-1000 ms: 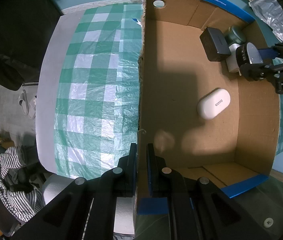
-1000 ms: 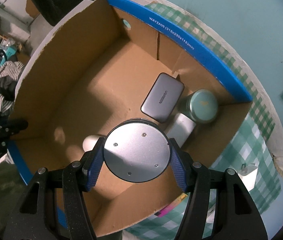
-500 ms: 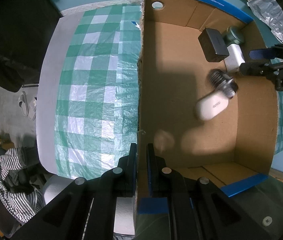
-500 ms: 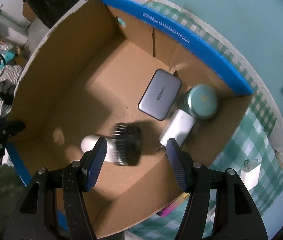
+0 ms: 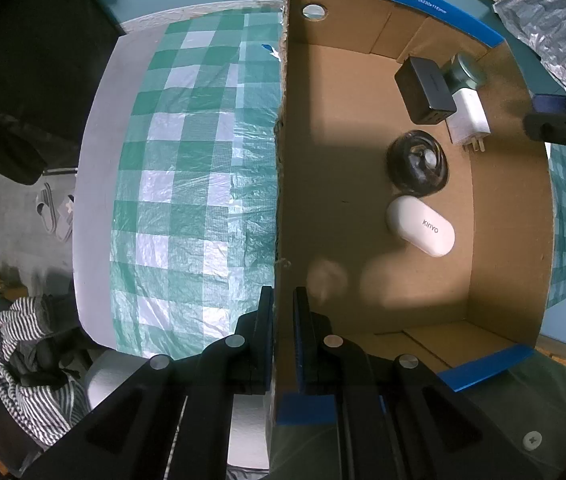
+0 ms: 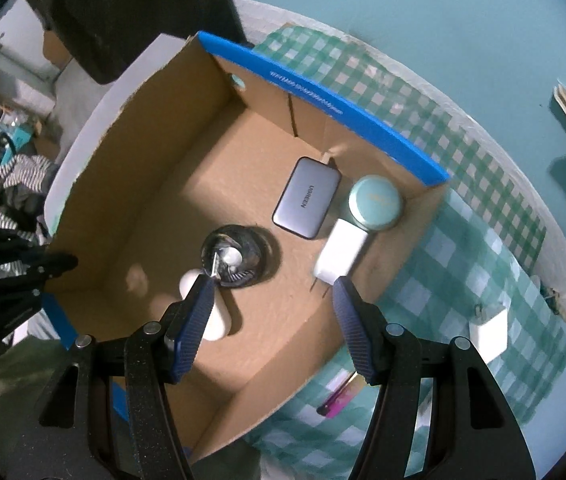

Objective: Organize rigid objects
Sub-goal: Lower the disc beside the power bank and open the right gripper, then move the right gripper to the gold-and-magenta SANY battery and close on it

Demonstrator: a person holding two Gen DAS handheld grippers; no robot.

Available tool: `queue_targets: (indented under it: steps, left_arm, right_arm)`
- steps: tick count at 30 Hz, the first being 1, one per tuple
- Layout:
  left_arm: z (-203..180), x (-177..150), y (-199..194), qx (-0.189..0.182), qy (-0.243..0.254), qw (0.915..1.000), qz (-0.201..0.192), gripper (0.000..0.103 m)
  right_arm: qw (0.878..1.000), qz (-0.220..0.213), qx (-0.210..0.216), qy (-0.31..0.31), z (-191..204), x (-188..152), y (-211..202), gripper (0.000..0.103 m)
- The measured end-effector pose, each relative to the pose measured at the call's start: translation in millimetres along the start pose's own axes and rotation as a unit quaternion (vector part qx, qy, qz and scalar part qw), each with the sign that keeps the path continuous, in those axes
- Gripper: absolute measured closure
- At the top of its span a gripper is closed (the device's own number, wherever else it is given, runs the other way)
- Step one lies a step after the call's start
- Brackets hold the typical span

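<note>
**Round black gadget lying in the box, right claw spread above it**

While the left claw (image 5: 283, 300) is pinching the near-left wall of the open brown cardboard box with blue-taped rims (image 5: 283, 184), the green-and-white checked cloth on the desk (image 5: 195, 184) is lying to that wall's left. Inside the box, a round black disc-shaped gadget with a silver centre (image 6: 237, 258) is resting on the floor just beside a white oval case (image 5: 421, 226). Further right, a grey rectangular charger block (image 6: 307, 208), a white plug adapter (image 6: 343, 252) and a round teal tin (image 6: 375, 202) are sitting clustered in the corner. Spread and holding nothing, the right claw (image 6: 273, 284) is hovering over the box.
</note>
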State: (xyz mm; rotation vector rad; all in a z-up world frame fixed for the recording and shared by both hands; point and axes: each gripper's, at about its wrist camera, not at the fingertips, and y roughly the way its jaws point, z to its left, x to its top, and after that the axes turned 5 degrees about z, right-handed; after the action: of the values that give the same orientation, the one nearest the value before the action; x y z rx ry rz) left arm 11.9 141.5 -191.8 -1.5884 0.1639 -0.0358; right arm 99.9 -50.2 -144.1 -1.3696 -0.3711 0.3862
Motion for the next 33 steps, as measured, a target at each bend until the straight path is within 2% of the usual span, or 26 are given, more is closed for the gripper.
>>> queue_targets:
  steps: [5, 16, 23, 33]
  left_arm:
    - [0.2, -0.8, -0.5, 0.000, 0.001, 1.0000, 0.000, 0.095]
    - [-0.6, -2.0, -0.5, 0.000, 0.001, 1.0000, 0.001, 0.095]
    - [-1.4, -2.3, -0.3, 0.000, 0.002, 1.0000, 0.001, 0.095]
    - [-2.9, -3.7, -1.2, 0.003, 0.011, 0.9999, 0.002, 0.095]
  right_arm:
    - [0.999, -0.017, 0.011, 0.041, -16.6, -12.3, -13.9, 0.040]
    - [0.991, -0.013, 0.016, 0.134, -61.0, -52.8, -15.6, 0.040]
    - [0.983, 0.009, 0.017, 0.183, -80.8, -80.2, 8.2, 0.040]
    - [0.975, 0.044, 0.018, 0.216, -91.3, -103.5, 64.1, 0.041]
